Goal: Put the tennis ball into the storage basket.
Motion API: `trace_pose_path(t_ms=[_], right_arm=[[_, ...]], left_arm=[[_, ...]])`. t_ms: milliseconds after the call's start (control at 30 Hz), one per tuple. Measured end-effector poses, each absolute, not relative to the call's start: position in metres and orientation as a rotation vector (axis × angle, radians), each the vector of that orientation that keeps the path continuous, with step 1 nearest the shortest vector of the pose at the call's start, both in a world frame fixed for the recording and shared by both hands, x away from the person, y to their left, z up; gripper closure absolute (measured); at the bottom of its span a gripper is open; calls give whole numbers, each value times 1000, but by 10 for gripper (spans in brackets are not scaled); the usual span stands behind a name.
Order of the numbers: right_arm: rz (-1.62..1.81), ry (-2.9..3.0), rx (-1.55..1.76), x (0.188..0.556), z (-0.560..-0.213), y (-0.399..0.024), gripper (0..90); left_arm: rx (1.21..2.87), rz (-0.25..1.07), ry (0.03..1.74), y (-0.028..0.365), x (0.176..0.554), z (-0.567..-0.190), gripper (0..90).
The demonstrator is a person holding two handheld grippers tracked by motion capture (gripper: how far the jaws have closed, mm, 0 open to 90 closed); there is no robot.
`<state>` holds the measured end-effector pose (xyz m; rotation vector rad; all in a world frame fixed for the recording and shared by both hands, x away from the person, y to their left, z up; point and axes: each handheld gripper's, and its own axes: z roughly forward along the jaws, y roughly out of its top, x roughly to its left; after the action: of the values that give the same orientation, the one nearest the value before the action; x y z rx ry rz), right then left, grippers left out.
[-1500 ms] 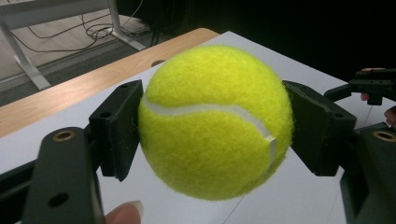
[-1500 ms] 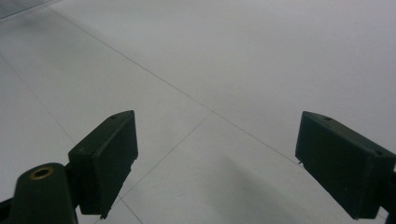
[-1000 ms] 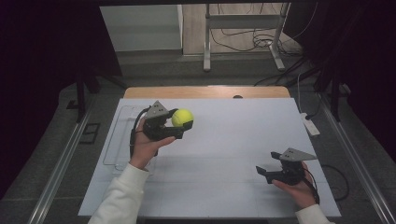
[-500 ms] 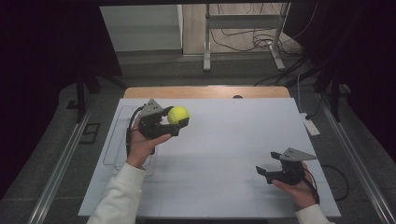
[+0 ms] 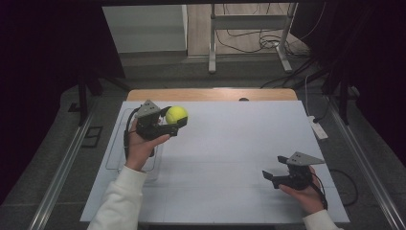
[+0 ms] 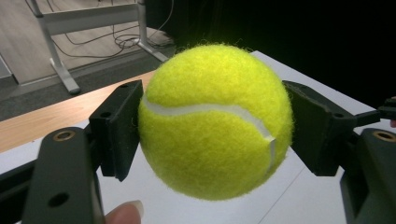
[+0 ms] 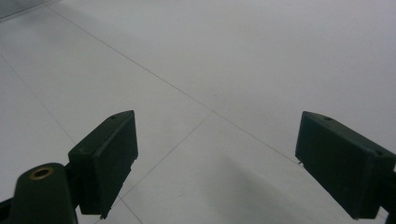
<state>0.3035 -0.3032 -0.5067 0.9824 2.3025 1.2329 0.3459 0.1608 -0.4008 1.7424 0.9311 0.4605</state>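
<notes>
Two grippers are showing in the high view, one in each of the person's hands. The left gripper (image 5: 173, 122) is sitting near the back left part of the white table (image 5: 239, 143), and it is squeezing a yellow tennis ball (image 5: 176, 114) between its two black jaws. In the left gripper view the tennis ball (image 6: 215, 121) is looking big and fuzzy, with a white curvy line running across it. One black pad is pressing on each side of the ball, so the ball is being held tight and is staying up off the table. A fingertip (image 6: 123, 213) is peeking in at the bottom of that view. The left hand (image 5: 141, 146) is wrapping around the gripper from below, and a white sleeve (image 5: 119, 201) is coming in from the bottom edge. A clear tray (image 5: 116, 143) is lying on the table just under that hand. The right gripper (image 5: 269, 175) is resting low near the front right part of the table, well apart from the ball. Its jaws are standing wide open and nothing is sitting between them. In the right gripper view the two dark pads (image 7: 105, 158) are pointing out over the bare white table (image 7: 210, 60), with thin lines crossing it. The right hand (image 5: 306, 194) is holding that gripper from underneath.
</notes>
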Motion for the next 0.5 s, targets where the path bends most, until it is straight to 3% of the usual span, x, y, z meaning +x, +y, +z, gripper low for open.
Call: trace_pose_path(t_ms=[500], right_arm=[[1233, 2303, 983, 303, -507, -303, 136]], left_arm=[[1721, 493, 976, 173, 350, -402, 266]])
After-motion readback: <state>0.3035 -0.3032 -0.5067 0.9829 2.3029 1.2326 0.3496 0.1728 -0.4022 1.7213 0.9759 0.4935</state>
